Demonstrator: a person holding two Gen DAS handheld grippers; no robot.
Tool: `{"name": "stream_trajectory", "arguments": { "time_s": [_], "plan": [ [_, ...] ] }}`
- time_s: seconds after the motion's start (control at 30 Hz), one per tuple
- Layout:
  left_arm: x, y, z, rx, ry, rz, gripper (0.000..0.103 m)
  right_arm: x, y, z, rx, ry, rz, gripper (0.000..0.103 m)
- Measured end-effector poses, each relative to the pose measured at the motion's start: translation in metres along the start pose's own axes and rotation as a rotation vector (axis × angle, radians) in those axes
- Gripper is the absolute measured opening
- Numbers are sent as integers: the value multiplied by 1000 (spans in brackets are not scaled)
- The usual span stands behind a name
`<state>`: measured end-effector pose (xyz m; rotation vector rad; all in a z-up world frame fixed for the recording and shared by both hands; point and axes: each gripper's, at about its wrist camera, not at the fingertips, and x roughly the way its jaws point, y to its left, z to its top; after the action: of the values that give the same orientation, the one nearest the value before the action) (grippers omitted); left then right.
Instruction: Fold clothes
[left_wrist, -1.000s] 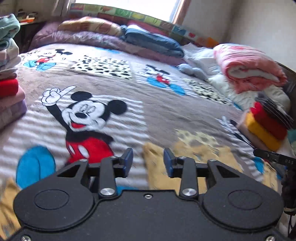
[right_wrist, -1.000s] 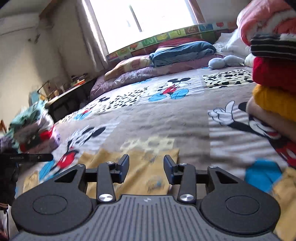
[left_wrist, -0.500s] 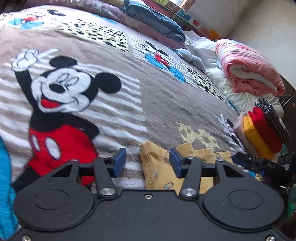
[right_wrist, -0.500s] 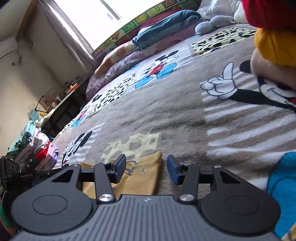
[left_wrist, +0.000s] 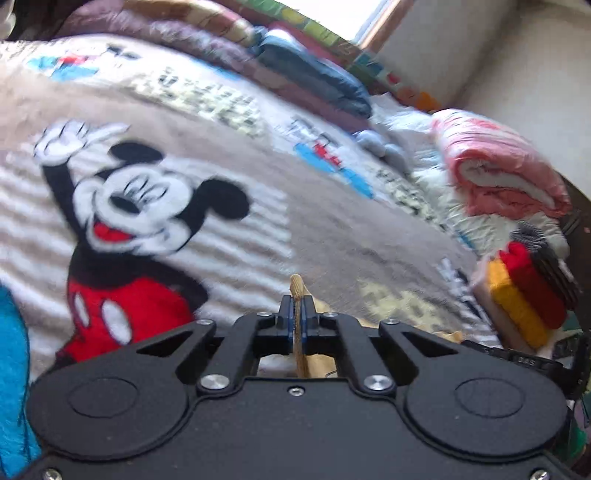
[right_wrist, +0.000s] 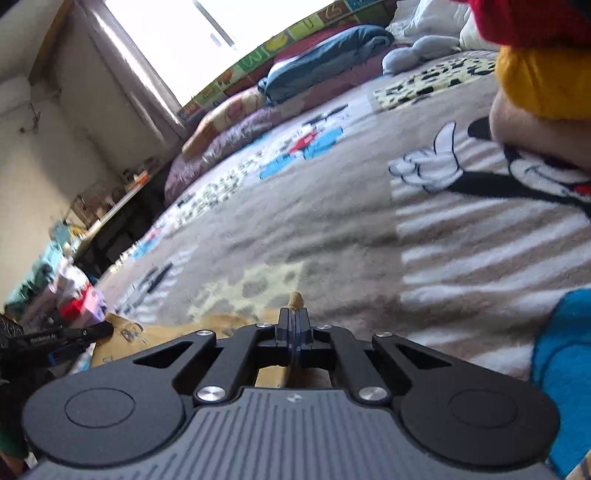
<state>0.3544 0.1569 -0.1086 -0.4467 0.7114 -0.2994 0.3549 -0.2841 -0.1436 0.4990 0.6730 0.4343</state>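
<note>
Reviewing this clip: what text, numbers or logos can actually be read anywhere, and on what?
Nothing reads cleanly.
Colourful mat below the window: single characters on its tiles, too blurred to read.
Left gripper, seen from the right wrist: white lettering, too small.
Right gripper, seen from the left wrist: pale characters, unreadable.
Yellow garment: small prints, no legible words.

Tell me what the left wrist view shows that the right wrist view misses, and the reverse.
Left wrist only: a rolled pink blanket beyond the striped top of the folded stack.
Right wrist only: the window and a cluttered shelf along the wall.
Both: each gripper, left gripper and right gripper, shut on an edge of the yellow garment, on the cartoon blanket.
</note>
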Motion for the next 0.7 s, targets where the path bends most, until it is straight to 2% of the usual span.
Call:
{"name": "stream_trajectory", "arguments": {
  "time_s": [0.13,0.5,0.67,0.7],
  "plan": [
    [10,3,-2,2,43,65,3,0,0,-1,-5,-10,-24,4],
    [8,7,-3,-7,52,63,8,-3,-2,-3,7,-49,-80,4],
    [-10,2,6,9,-3,100,10,-7,-11,0,65,-70,-110,3],
    [-14,1,8,12,-14,88,10,-10,-10,0,54,-81,-109,3]
  ]
}}
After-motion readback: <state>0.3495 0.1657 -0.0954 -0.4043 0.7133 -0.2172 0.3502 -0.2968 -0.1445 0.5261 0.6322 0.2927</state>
